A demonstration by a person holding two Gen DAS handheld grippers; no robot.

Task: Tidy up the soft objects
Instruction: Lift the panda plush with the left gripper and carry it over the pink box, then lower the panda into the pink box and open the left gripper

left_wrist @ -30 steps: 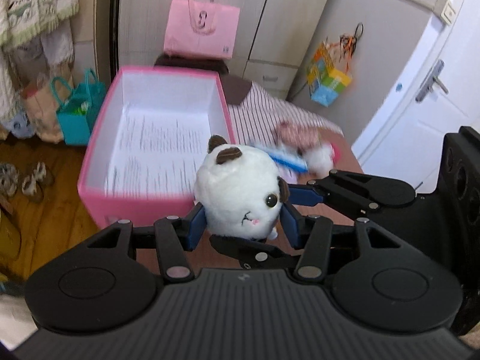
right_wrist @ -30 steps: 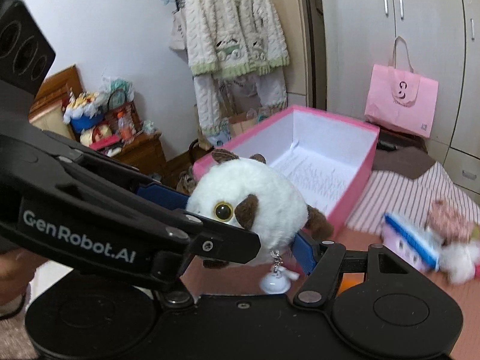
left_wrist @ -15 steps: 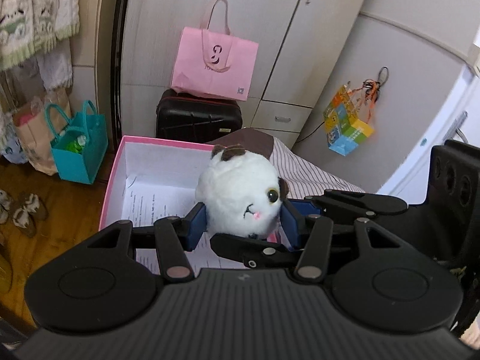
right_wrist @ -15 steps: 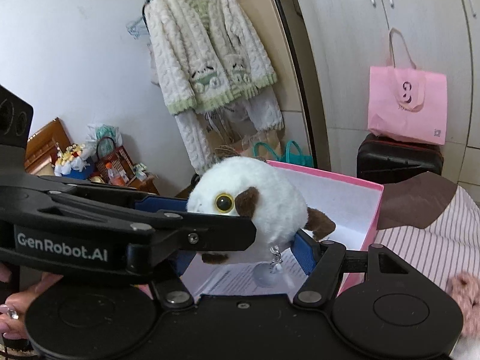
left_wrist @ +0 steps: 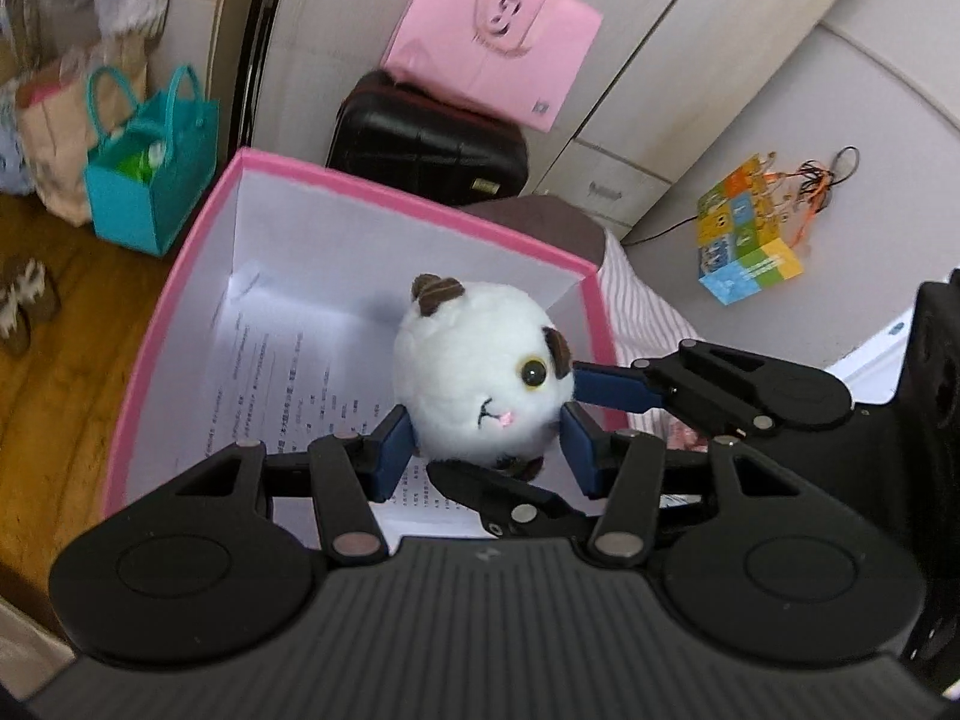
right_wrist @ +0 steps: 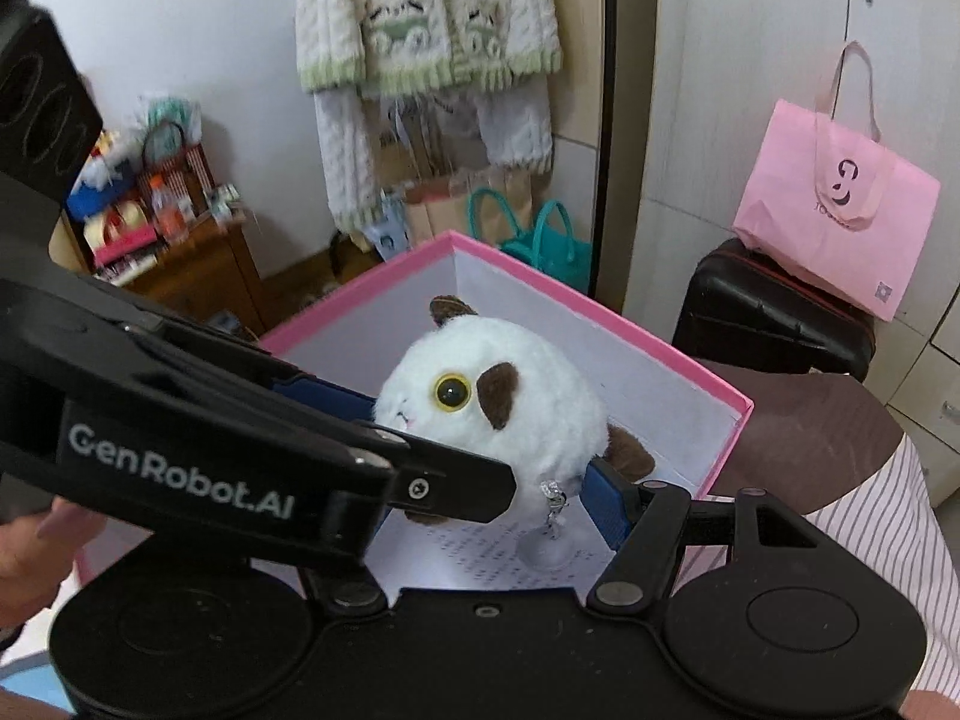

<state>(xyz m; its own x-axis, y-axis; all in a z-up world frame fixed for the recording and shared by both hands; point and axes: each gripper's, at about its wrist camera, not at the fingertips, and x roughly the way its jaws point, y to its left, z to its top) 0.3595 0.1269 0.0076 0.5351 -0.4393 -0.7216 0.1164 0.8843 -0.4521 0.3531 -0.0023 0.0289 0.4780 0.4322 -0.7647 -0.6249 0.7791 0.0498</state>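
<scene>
The left gripper [left_wrist: 486,441] is closed on the plush [left_wrist: 480,378], with one blue pad [left_wrist: 393,456] against each side of its round white body. The right gripper [right_wrist: 498,468] also holds the same plush [right_wrist: 498,408]: its right blue pad [right_wrist: 609,501] presses the plush from one side, and the other finger is hidden behind the left gripper's black arm, which crosses the right wrist view and carries the words GenRobot.AI. In the left wrist view the right gripper's finger [left_wrist: 612,387] touches the plush beside its eye. So both tools grip one toy together, from different angles.

The plush is white with brown ears and brown patches, a yellow eye and a small pink mouth. A clear suction cup [right_wrist: 549,546] hangs from it on a short metal clip. The plush is in the air above the open pink box [left_wrist: 174,324], over the half nearer to the grippers. The box has white walls inside, and a printed sheet [left_wrist: 270,372] lies on its bottom.

Beside the box there is a striped cloth [right_wrist: 888,516]. Behind it stands a black suitcase [left_wrist: 420,138] with a pink bag [left_wrist: 492,42] on top, and a teal bag [left_wrist: 150,168] stands on the wooden floor
</scene>
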